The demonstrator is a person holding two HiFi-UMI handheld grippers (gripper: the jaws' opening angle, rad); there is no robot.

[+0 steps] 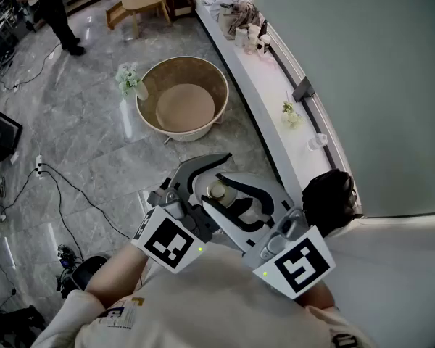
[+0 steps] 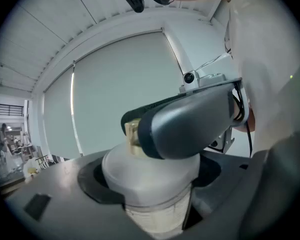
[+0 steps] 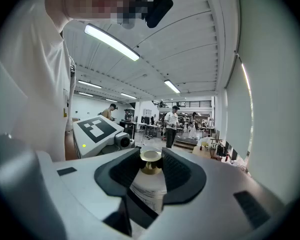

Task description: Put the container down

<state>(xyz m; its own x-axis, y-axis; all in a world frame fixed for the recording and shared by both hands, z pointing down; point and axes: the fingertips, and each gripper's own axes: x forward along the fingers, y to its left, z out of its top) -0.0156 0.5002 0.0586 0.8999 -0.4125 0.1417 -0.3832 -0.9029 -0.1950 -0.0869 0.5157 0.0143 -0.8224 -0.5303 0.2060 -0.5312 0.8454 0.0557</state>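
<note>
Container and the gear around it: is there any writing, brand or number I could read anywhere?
No text here can be read.
Container: faint print on its side, too blurred to read.
Left marker cube and right marker cube: black-and-white square patterns, no words or numbers.
Shirt: a small printed patch, too small to read.

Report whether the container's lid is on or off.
On. The white lid sits on the container, held in the left tool; the right tool pinches its gold knob.

Floor (image 1: 241, 142) btwn tub (image 1: 203, 75) & ledge (image 1: 268, 100) passable; cables (image 1: 65, 187) left.
</note>
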